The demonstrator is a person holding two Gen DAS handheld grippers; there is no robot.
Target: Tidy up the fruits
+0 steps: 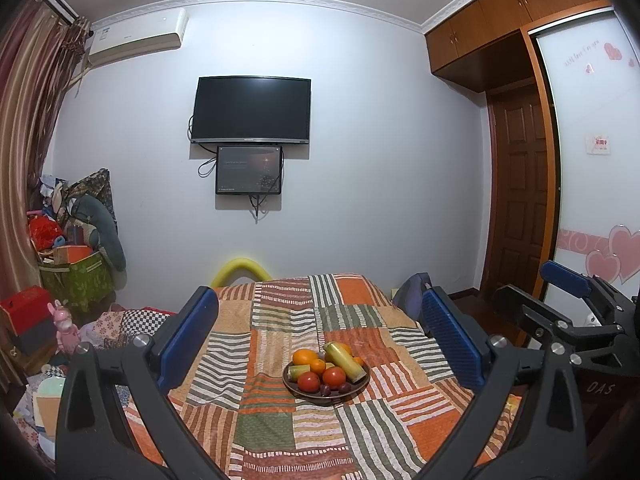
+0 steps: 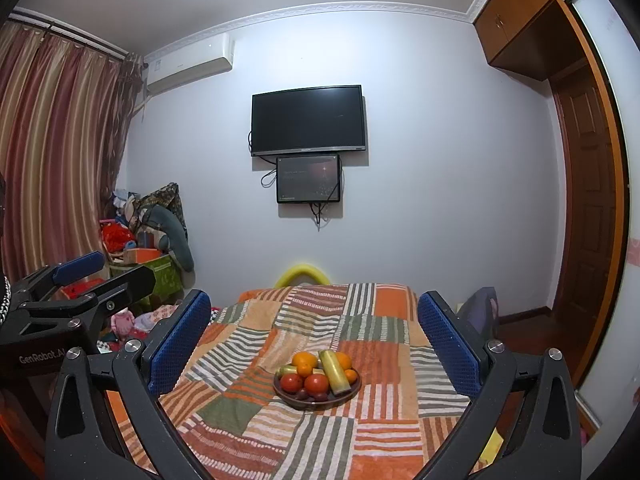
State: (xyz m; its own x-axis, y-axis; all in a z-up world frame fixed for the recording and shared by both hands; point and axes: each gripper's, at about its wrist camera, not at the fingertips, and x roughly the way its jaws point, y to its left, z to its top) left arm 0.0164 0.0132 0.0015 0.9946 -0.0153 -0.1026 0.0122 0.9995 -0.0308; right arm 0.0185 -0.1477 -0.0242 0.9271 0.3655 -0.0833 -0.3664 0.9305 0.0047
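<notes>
Patchwork-covered bed (image 1: 280, 320): fruit bowl (image 1: 326, 394) resting ahead of and between both spread-fingered, empty tools, left tool (image 1: 316, 344), right tool (image 2: 314, 344).

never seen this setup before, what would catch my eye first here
The brown plate heaped with oranges, tomatoes and a long yellow-green piece, mid-bed on the patchwork blanket. Above, a dark TV hangs on the wall. Both tools, left and right, frame the plate, open.
</notes>
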